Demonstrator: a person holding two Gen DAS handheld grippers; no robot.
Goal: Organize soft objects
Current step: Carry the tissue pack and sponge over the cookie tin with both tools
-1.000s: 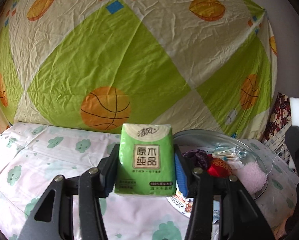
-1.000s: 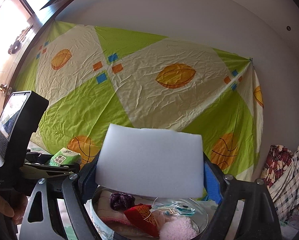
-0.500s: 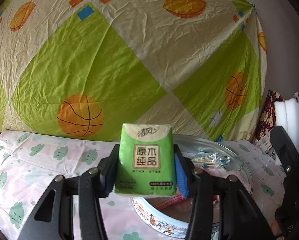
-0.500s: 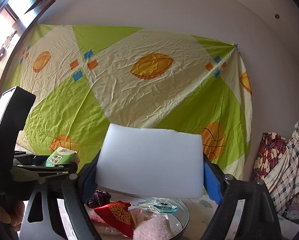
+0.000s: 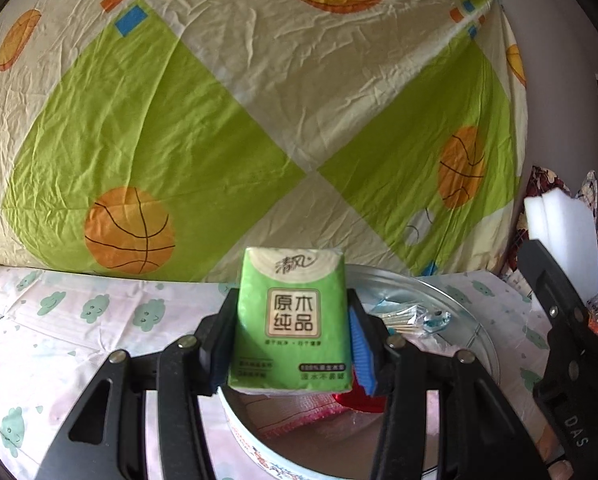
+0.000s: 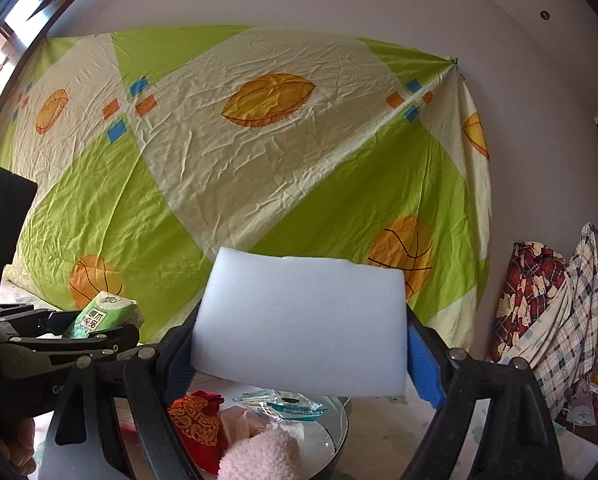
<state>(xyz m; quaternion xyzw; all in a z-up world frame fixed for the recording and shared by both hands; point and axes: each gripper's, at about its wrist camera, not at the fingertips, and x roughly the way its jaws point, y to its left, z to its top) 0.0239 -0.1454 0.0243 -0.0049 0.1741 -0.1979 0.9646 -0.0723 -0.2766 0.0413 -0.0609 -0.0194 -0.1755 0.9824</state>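
left gripper pinching tissue pack above tin | right gripper clamping sponge above tin | pouch, fluffy items already inside; both unplaced

**Occluded and Cropped Regions**

In the left wrist view, the green tissue pack covers part of the round tin; its near wall runs off the bottom edge. The small print along the pack's lower edge is too small to read. The white sponge is cut by the right edge.

In the right wrist view, the white sponge screens the tin's far side. The pink fluffy item is cropped at the bottom edge.
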